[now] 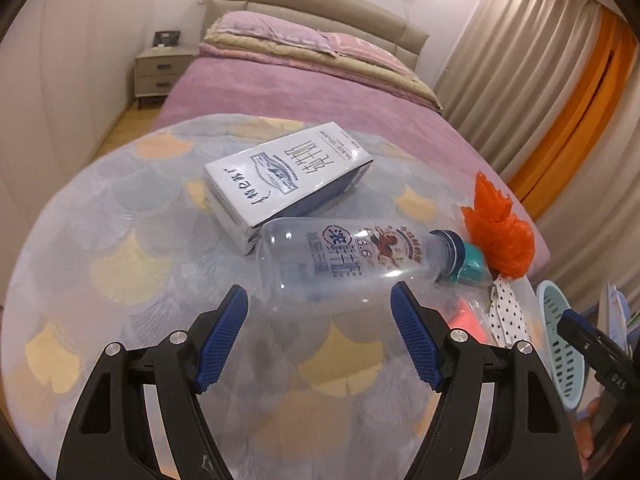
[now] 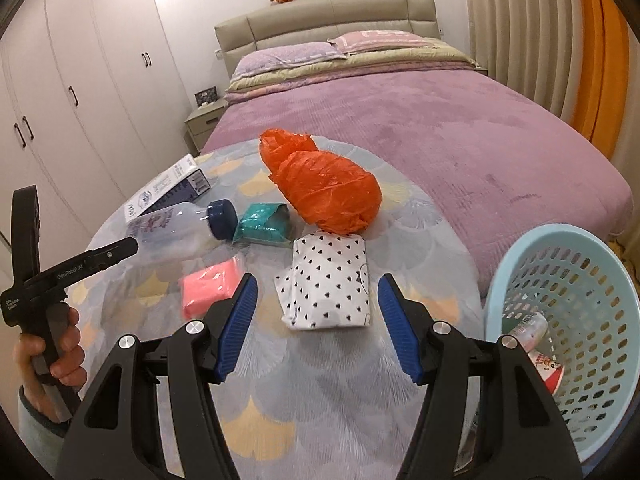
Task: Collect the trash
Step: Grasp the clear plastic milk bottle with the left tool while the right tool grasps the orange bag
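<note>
Both tongs are hanging wide and empty: left tongs (image 1: 320, 312) are facing the light, slippery bottle (image 1: 352, 256); its middle looks the best hold.

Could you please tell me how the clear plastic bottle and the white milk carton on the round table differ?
The bottle is see-through and rounded, with a dark blue cap; the carton is opaque white and box-shaped, with flat printed faces. The bottle lies nearer the left gripper, the carton behind it, towards the bed. The bottle's cap end points towards the orange bag; the carton lies at a different angle. Both lie on their sides on the table, apparently touching.
</note>
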`<state>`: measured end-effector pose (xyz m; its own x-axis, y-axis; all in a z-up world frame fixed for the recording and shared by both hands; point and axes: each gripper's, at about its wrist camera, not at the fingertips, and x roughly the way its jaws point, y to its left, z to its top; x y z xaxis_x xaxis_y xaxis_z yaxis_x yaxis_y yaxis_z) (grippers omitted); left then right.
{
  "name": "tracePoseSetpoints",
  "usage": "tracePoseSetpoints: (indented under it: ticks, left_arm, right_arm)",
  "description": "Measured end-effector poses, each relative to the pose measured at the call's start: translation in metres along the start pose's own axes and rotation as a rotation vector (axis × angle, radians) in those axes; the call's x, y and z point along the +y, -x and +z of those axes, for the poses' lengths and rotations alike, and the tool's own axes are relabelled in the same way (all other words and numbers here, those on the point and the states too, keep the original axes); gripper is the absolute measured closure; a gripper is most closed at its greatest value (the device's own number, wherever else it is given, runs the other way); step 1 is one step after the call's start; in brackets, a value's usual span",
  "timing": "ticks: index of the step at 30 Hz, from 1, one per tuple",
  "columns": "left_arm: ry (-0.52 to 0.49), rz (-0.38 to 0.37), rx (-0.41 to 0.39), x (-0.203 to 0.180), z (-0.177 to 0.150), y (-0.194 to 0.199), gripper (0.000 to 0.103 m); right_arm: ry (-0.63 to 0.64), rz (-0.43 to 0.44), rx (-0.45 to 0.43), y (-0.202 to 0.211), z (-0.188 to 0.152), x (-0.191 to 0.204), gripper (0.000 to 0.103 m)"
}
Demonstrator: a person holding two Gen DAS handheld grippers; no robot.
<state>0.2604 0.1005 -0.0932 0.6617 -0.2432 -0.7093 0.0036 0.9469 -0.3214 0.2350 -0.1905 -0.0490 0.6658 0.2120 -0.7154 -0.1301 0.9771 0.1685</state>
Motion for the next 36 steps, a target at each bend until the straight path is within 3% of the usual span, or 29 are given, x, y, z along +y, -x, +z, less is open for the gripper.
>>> tracePoseSetpoints:
  ticks: [3, 6, 10, 15, 18, 20, 22, 30, 33, 36]
  left_arm:
    - [0.003, -0.045, 0.015, -0.001, -0.008, -0.003, 0.035]
    - [-0.021, -0.072, 0.039, -0.006, -0.016, -0.002, 0.050]
    - [-0.021, -0.137, 0.061, -0.013, -0.027, 0.008, 0.051]
    - [-0.147, -0.187, 0.100, -0.042, -0.044, 0.025, 0.050]
    - [-0.235, -0.158, 0.077, -0.059, -0.041, 0.038, 0.043]
    - [-0.272, -0.120, 0.031, -0.066, -0.033, 0.044, 0.024]
    - [-0.302, -0.056, -0.004, -0.073, -0.024, 0.041, 0.018]
    - [-0.272, 0.015, 0.097, -0.074, 0.002, -0.019, 0.020]
    - [-0.262, 0.036, 0.143, -0.073, 0.003, -0.036, 0.036]
    - [-0.246, 0.023, 0.166, -0.071, 0.003, -0.044, 0.044]
  right_arm:
    - [0.000, -0.009, 0.012, -0.010, 0.002, -0.001, 0.044]
    - [-0.009, -0.013, 0.026, -0.017, 0.002, -0.004, 0.044]
    - [-0.013, -0.014, 0.035, -0.022, 0.003, -0.006, 0.044]
    - [-0.015, -0.015, 0.034, -0.024, 0.006, -0.009, 0.044]
    - [-0.022, -0.012, 0.034, -0.027, 0.007, -0.011, 0.044]
    - [-0.028, -0.007, 0.035, -0.028, 0.008, -0.014, 0.044]
    - [-0.033, -0.005, 0.036, -0.030, 0.009, -0.017, 0.044]
    - [-0.031, -0.006, 0.053, -0.036, 0.006, -0.023, 0.044]
    - [-0.031, -0.009, 0.061, -0.039, 0.006, -0.024, 0.044]
    - [-0.030, -0.004, 0.071, -0.043, 0.007, -0.024, 0.044]
